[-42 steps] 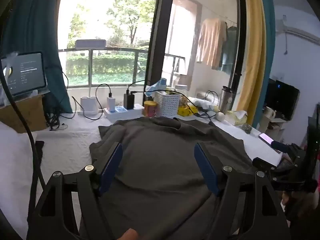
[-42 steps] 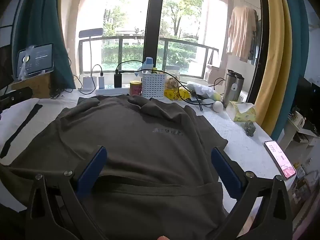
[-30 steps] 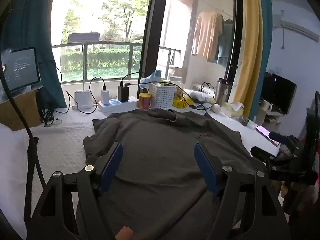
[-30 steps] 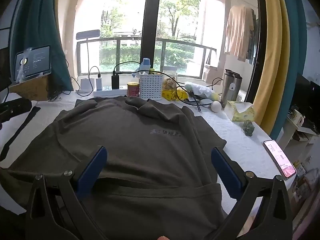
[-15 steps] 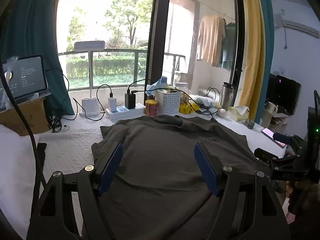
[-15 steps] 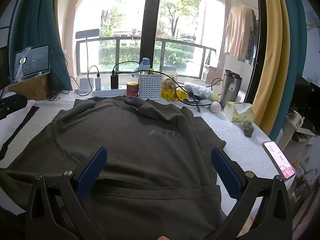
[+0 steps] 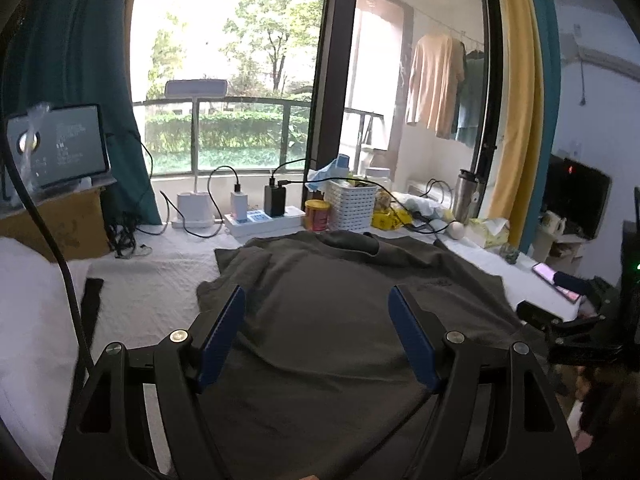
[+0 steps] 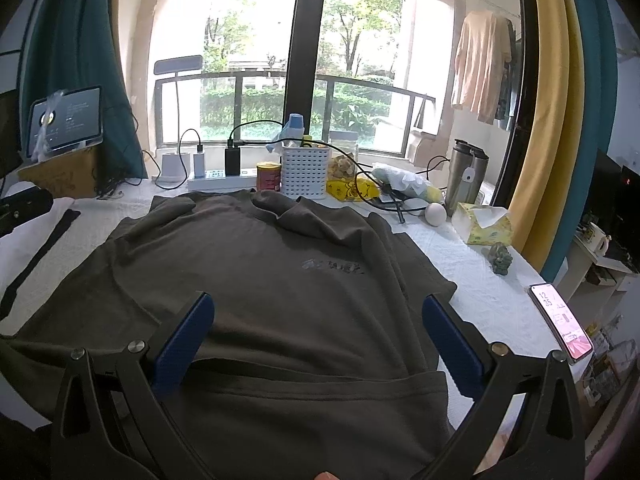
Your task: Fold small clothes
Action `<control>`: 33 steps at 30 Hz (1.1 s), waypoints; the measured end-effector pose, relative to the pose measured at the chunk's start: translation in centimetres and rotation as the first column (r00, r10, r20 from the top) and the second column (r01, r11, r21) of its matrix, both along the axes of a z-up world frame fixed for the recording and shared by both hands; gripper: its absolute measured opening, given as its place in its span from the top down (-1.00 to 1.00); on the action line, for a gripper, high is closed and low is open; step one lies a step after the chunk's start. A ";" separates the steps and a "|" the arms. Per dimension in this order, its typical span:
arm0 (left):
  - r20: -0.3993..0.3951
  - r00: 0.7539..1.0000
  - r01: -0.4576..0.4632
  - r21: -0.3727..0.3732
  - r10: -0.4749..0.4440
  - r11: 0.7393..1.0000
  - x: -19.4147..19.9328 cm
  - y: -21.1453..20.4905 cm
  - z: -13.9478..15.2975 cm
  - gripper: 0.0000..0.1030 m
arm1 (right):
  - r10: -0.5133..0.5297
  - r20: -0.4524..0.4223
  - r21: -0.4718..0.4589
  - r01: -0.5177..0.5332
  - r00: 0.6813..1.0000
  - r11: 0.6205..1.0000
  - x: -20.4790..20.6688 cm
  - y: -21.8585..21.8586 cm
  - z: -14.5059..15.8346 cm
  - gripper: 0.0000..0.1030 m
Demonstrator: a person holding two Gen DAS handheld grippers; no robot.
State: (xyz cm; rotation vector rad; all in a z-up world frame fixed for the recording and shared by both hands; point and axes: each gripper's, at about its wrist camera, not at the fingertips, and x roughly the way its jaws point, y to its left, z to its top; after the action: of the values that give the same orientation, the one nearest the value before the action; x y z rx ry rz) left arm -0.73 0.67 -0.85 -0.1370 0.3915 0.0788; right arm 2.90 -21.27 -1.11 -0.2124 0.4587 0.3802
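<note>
A dark olive-grey T-shirt (image 7: 328,304) (image 8: 256,280) lies spread face up on the white-covered table, collar toward the window, with a small printed word on its chest (image 8: 333,267). Its lower hem is folded over near me. My left gripper (image 7: 318,308) hovers open above the shirt's left half, its blue pads wide apart with nothing between them. My right gripper (image 8: 318,316) is open too, over the shirt's lower middle. The right gripper's black body shows at the right edge of the left wrist view (image 7: 580,328).
Along the back of the table stand a power strip with chargers (image 8: 224,172), a red can (image 8: 269,175), a white basket (image 8: 306,168), a steel flask (image 8: 464,176), a tissue box (image 8: 486,226) and a white ball (image 8: 435,213). A phone (image 8: 560,320) lies at the right edge. A tablet (image 7: 60,146) sits on a cardboard box at left.
The left wrist view has swayed slightly and ended looking at the shirt from a little further left. The right gripper has barely moved. Both stay open; the shirt lies unchanged.
</note>
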 end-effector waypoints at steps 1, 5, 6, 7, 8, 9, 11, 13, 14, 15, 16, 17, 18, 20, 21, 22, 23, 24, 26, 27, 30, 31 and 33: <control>0.002 1.000 0.005 -0.010 -0.005 1.000 0.0 0.1 0.0 -0.49 | 0.000 0.000 -0.001 0.000 1.000 1.000 0.0 0.0 0.0 -0.99; 0.005 1.000 0.021 -0.014 -0.021 1.000 -0.1 0.1 0.0 -0.49 | -0.006 0.000 0.004 0.006 1.000 1.000 0.0 0.1 0.0 -0.99; 0.009 0.999 0.033 -0.025 -0.033 0.999 -0.1 0.1 0.0 -0.49 | -0.007 -0.001 0.006 0.007 1.000 1.000 0.0 0.1 0.0 -1.00; 0.012 0.999 0.040 -0.033 -0.039 0.999 -0.2 0.2 0.0 -0.49 | -0.008 -0.001 0.006 0.008 1.000 1.000 0.0 0.1 0.0 -0.99; 0.015 0.999 0.043 -0.036 -0.043 0.998 -0.2 0.2 0.0 -0.49 | -0.008 -0.001 0.006 0.008 1.000 1.000 -0.1 0.1 0.0 -0.99; 0.018 0.999 0.040 -0.032 -0.040 0.999 -0.2 0.2 0.1 -0.49 | -0.007 0.000 0.005 0.007 1.000 1.000 0.0 0.0 0.0 -0.99; 0.019 0.999 0.036 -0.027 -0.035 0.999 -0.2 0.2 0.1 -0.49 | -0.005 -0.001 0.004 0.005 1.000 1.000 0.0 0.1 0.0 -0.99; 0.019 0.999 0.030 -0.027 -0.030 0.999 -0.2 0.2 0.1 -0.49 | -0.002 0.001 0.003 0.002 1.000 1.000 0.0 0.0 0.1 -0.99; 0.019 0.999 0.028 -0.028 -0.028 0.999 -0.2 0.2 0.1 -0.49 | -0.002 0.001 0.002 0.002 1.000 1.000 0.0 0.1 0.2 -0.99; 0.018 1.000 0.025 -0.027 -0.025 0.999 -0.2 0.3 0.1 -0.49 | -0.001 0.002 0.002 0.001 1.000 1.000 0.1 0.1 0.2 -0.99; 0.018 1.000 0.025 -0.029 -0.025 0.999 -0.2 0.3 0.1 -0.49 | -0.001 0.001 0.001 0.001 1.000 1.000 0.1 0.1 0.2 -0.99; 0.019 0.999 0.027 -0.031 -0.027 0.999 -0.1 0.3 0.1 -0.49 | -0.002 0.002 0.001 0.002 1.000 1.000 0.1 0.1 0.2 -0.99; 0.021 0.999 0.031 -0.035 -0.030 0.999 -0.2 0.4 0.1 -0.49 | -0.002 0.001 0.002 0.002 1.000 1.000 0.1 0.1 0.2 -0.99; 0.023 0.999 0.035 -0.041 -0.034 0.999 -0.1 0.5 0.1 -0.49 | -0.002 0.001 0.001 0.002 1.000 1.000 0.1 0.2 0.2 -0.99; 0.024 0.999 0.032 -0.041 -0.031 0.999 -0.1 0.5 0.2 -0.49 | -0.002 0.002 0.002 0.002 1.000 1.000 0.1 0.1 0.2 -0.99; 0.027 0.999 0.030 -0.041 -0.029 0.999 -0.2 0.6 0.2 -0.49 | -0.002 0.003 0.003 0.002 1.000 1.000 0.1 0.1 0.2 -1.00; 0.030 0.999 0.030 -0.042 -0.029 0.999 -0.2 0.6 0.2 -0.49 | -0.002 0.001 0.001 0.002 1.000 1.000 0.2 0.2 0.2 -0.99; 0.032 0.999 0.029 -0.043 -0.028 0.999 -0.3 0.6 0.3 -0.49 | -0.001 0.000 0.000 0.001 1.000 1.000 0.2 0.2 0.2 -0.99; 0.035 0.999 0.030 -0.046 -0.028 0.998 -0.3 0.7 0.3 -0.49 | -0.002 0.001 0.001 0.002 1.000 1.000 0.2 0.2 0.2 -0.99; 0.036 0.999 0.033 -0.050 -0.031 0.998 -0.3 0.7 0.3 -0.49 | -0.002 0.001 0.001 0.002 1.000 1.000 0.1 0.2 0.2 -0.99; 0.038 0.999 0.036 -0.058 -0.034 0.998 -0.3 0.8 0.3 -0.49 | -0.001 0.001 0.001 0.001 1.000 1.000 0.2 0.2 0.2 -0.99; 0.038 0.999 0.034 -0.055 -0.032 0.998 -0.3 0.7 0.2 -0.49 | -0.001 0.001 0.001 0.001 1.000 1.000 0.2 0.2 0.2 -0.99; 0.039 0.999 0.033 -0.051 -0.031 0.998 -0.3 0.7 0.3 -0.49 | -0.002 0.001 0.000 0.002 1.000 1.000 0.2 0.2 0.2 -0.99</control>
State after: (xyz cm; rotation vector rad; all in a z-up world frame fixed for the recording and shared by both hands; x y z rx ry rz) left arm -1.07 1.40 -0.57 -0.1828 0.3577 0.0348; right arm 3.07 -21.06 -0.91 -0.2119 0.4582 0.3785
